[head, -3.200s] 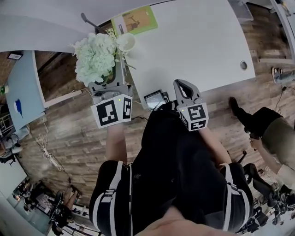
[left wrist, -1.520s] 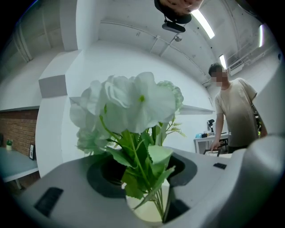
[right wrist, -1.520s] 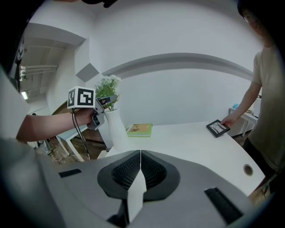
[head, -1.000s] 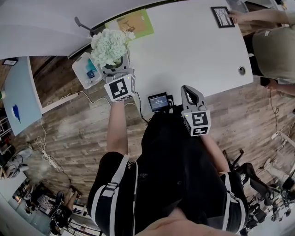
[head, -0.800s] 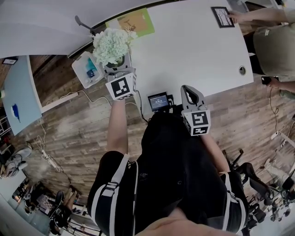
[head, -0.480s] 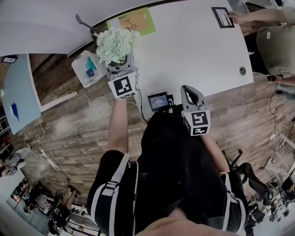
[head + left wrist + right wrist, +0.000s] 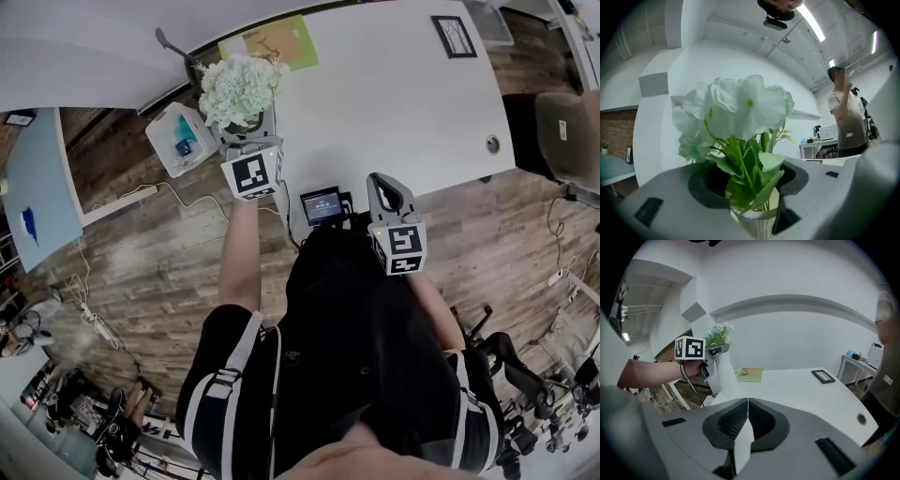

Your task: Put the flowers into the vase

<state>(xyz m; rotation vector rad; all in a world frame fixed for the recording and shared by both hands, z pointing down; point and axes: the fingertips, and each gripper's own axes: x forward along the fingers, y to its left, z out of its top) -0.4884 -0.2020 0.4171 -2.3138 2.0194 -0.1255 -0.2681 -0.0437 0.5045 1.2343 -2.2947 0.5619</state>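
A white worktop [image 7: 394, 103] fills the upper part of the head view. At its near-left edge is a ribbed white vase [image 7: 723, 376], upright, with pale green-white flowers [image 7: 239, 89] already standing in its mouth. The left tool [image 7: 246, 141] points level and pinches the vase near its neck. The right tool [image 7: 382, 187] is pressed together, empty, well apart near the person's body. The task looks nearly done. The next move probably calls for setting the vase firmly upright, further in from the edge, before letting go.
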